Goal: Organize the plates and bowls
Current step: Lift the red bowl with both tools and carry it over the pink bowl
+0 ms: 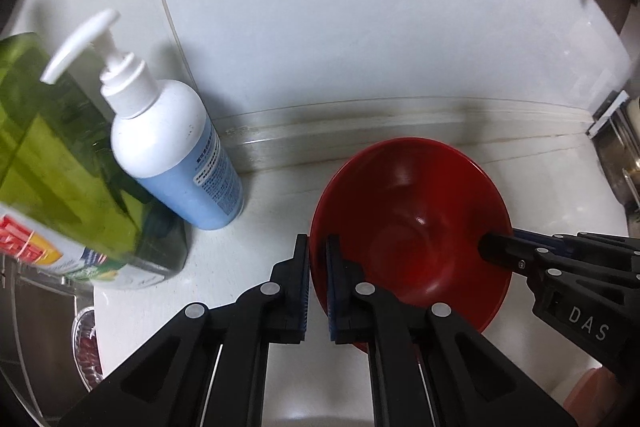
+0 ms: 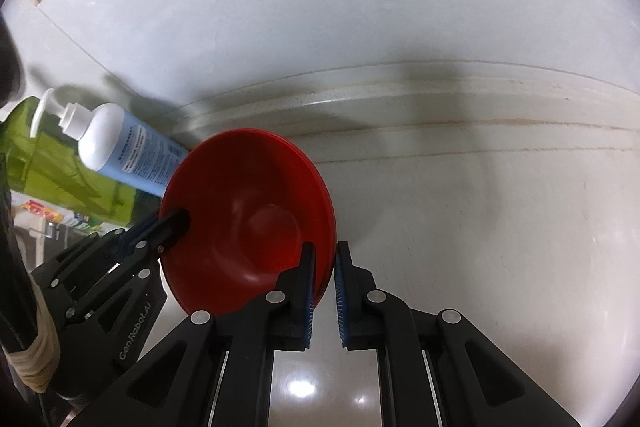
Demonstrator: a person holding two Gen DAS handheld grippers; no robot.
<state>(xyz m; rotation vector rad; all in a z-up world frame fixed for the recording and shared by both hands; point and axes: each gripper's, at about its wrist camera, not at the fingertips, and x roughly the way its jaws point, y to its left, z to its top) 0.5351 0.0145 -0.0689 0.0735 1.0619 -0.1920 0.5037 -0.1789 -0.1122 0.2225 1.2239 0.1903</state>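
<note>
A red bowl (image 1: 412,227) is held between both grippers above the white counter, tilted with its inside facing the cameras. My left gripper (image 1: 318,287) is shut on the bowl's left rim, one finger inside and one outside. My right gripper (image 2: 323,293) is shut on the bowl's right rim (image 2: 326,227) in the same way. In the left wrist view the right gripper's fingers (image 1: 504,251) reach the bowl from the right. In the right wrist view the left gripper's fingers (image 2: 172,223) reach it from the left.
A white and blue pump bottle (image 1: 172,155) and a large green bottle (image 1: 60,167) stand at the left on the white counter (image 1: 272,211), near the wall. A sink edge (image 1: 44,291) lies at the lower left. A metal rack (image 1: 624,155) is at the far right.
</note>
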